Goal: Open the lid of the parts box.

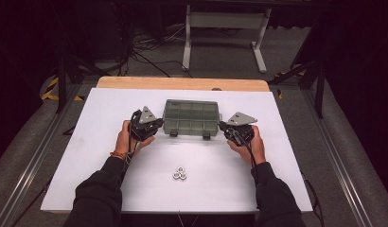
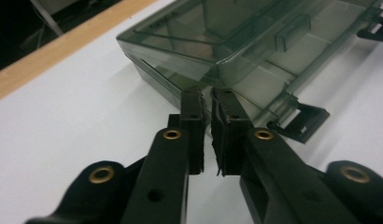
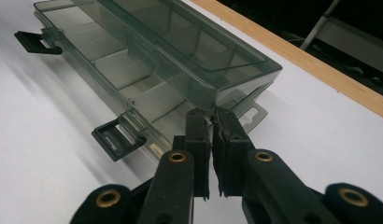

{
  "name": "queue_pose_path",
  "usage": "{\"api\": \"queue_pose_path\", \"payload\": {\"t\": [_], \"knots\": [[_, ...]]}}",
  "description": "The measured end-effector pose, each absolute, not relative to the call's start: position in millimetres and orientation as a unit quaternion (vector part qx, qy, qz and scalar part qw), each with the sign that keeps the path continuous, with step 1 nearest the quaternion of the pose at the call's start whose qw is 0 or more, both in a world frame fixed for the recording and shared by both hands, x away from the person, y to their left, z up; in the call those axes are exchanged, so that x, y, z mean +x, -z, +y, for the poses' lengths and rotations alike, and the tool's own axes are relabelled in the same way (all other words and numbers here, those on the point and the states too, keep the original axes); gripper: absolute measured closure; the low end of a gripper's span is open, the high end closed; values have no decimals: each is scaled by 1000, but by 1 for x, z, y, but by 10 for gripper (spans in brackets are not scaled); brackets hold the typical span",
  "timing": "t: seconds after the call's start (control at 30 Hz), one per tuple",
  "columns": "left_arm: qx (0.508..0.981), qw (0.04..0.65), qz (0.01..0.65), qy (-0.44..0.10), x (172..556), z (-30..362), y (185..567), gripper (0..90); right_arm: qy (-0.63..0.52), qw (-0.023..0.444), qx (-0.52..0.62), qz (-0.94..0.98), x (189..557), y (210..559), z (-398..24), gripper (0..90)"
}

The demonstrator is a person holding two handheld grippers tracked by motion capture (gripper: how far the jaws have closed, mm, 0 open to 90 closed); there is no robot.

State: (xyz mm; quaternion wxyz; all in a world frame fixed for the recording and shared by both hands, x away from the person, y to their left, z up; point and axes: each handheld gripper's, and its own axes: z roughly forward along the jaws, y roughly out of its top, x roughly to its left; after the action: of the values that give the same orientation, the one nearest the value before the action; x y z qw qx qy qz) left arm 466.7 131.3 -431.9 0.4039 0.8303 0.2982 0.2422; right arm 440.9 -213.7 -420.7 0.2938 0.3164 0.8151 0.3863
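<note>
High view shows the smoky plastic organizer box (image 1: 191,117) mid-surface (image 1: 277,165), each nearly clenched hand-held gripper, left (image 1: 156,126) and right (image 1: 224,126), pinching a front corner of its unlatched lid, so lifting evenly together seems the next move.

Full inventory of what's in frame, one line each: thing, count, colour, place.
compartment box: one, smoky clear, mid-board, lid slightly raised at the front, both black latches undone
metal rings: about three, silvery, clustered on the board's near side
board: one, white, on a wood-edged table
white desk frame: one, on the floor behind the table
left gripper: black, jaws pinching the lid's front left corner
right gripper: black, jaws pinching the lid's front right corner
</note>
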Motion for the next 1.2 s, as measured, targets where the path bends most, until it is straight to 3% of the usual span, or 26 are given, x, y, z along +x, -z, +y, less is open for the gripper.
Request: {"api": "queue_pose_path", "payload": {"t": [0.2,0.6,1.2], "knots": [[825,409,291,-261,468,127,426,743,-383,336,311,802,440,416,-214,771],[821,396,287,-293,484,120,417,640,-382,356,299,799,451,403,-207,716],[827,403,266,-288,511,118,398,705,-417,332,298,792,480,385,-213,754]]}}
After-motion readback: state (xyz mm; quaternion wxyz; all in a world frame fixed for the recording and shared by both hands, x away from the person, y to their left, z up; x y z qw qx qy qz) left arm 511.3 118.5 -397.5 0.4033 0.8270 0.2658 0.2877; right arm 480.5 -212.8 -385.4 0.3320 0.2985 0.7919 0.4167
